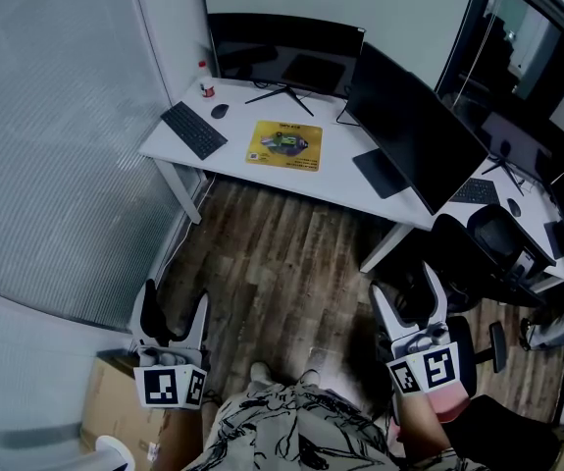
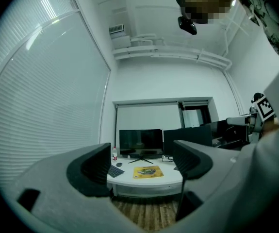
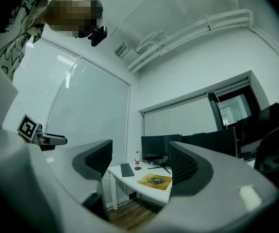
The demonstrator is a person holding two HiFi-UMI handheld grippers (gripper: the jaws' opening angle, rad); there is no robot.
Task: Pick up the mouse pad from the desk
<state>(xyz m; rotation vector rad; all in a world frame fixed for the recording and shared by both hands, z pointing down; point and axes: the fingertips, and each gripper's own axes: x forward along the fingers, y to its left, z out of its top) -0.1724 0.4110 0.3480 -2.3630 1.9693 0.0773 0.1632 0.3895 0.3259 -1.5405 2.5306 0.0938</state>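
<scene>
A yellow mouse pad [image 1: 283,145] lies flat on the white desk [image 1: 242,170], between a keyboard and a monitor stand. It shows far off between the jaws in the left gripper view as the mouse pad [image 2: 147,172] and in the right gripper view as the mouse pad [image 3: 155,181]. My left gripper [image 1: 171,314] is held low at the bottom left, well short of the desk, open and empty. My right gripper [image 1: 410,302] hangs at the bottom right, also open with nothing between its fingers. Both are over the wooden floor.
On the desk are a black keyboard [image 1: 194,130], a mouse [image 1: 220,111], a small bottle [image 1: 206,88] and two dark monitors [image 1: 285,55]. An office chair [image 1: 502,248] stands at the right. A cardboard box [image 1: 115,410] sits by my left side. A glass wall runs along the left.
</scene>
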